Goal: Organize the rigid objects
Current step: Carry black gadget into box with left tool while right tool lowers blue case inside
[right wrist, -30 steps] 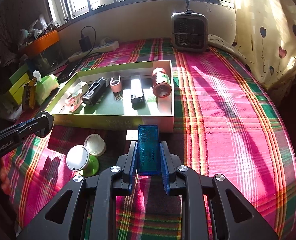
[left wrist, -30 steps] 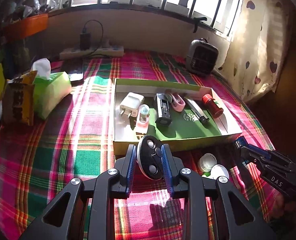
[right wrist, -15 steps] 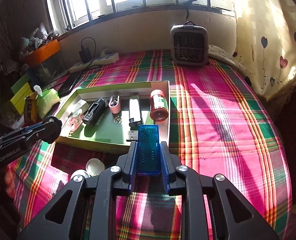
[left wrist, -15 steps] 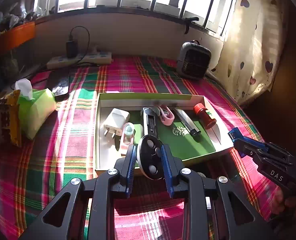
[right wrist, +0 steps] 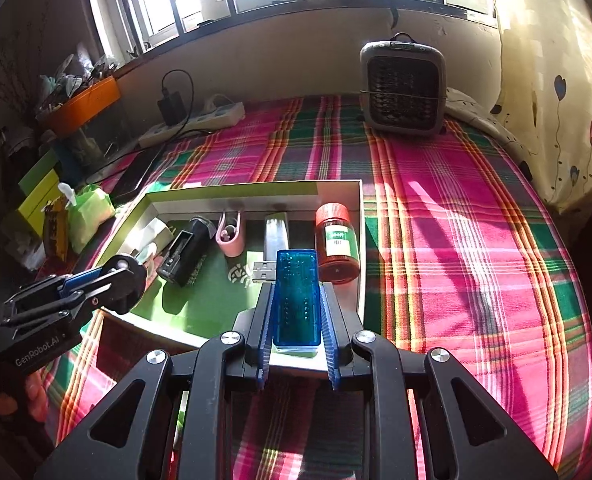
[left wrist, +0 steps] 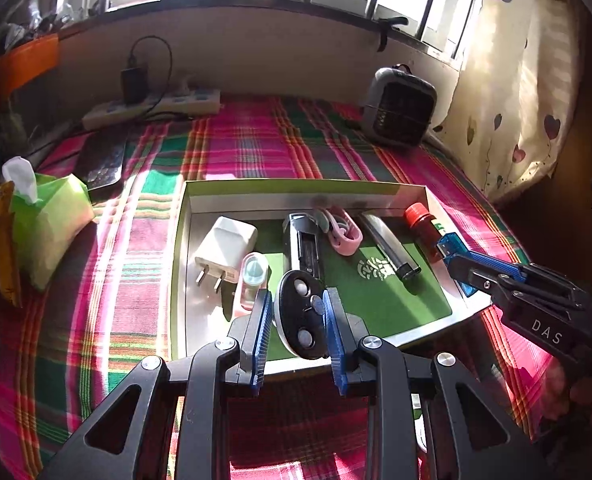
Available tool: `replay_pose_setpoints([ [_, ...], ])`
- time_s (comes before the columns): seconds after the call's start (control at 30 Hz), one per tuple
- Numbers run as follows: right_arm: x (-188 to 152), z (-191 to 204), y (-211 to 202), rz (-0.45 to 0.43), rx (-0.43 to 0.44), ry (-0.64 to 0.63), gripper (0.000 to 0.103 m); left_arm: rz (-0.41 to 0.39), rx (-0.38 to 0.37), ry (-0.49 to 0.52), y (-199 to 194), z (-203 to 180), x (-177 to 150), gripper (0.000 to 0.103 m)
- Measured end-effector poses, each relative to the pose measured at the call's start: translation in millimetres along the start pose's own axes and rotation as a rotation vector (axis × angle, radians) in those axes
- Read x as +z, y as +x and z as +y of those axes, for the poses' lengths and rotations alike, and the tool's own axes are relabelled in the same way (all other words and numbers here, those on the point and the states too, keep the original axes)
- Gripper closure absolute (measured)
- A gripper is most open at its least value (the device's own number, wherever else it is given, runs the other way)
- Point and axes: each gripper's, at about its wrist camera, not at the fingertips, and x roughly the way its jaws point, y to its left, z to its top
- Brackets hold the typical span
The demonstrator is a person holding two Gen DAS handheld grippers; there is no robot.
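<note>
Left tongs (left wrist: 298, 312) clamped on a black oval remote (left wrist: 299, 318), held over the near edge of the green-lined box (left wrist: 296, 190). Right tongs (right wrist: 297, 304) clamped on a blue USB stick (right wrist: 298, 298), plug forward, over the box's near right corner; red-capped bottle (right wrist: 337, 248) just ahead, white charger (left wrist: 226, 250) ahead-left of left tongs.

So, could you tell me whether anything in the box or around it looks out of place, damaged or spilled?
Nothing stands out. The items in the green box lie side by side, intact, and nothing has spilled on the plaid cloth.
</note>
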Motion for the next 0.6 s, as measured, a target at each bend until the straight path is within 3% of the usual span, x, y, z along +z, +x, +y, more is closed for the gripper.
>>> replay_pose_setpoints([
  [0.6, 7, 0, 30, 0.046, -0.009, -0.012, 0.08, 0.008, 0.003, 0.005, 10, 1, 0, 0.078],
])
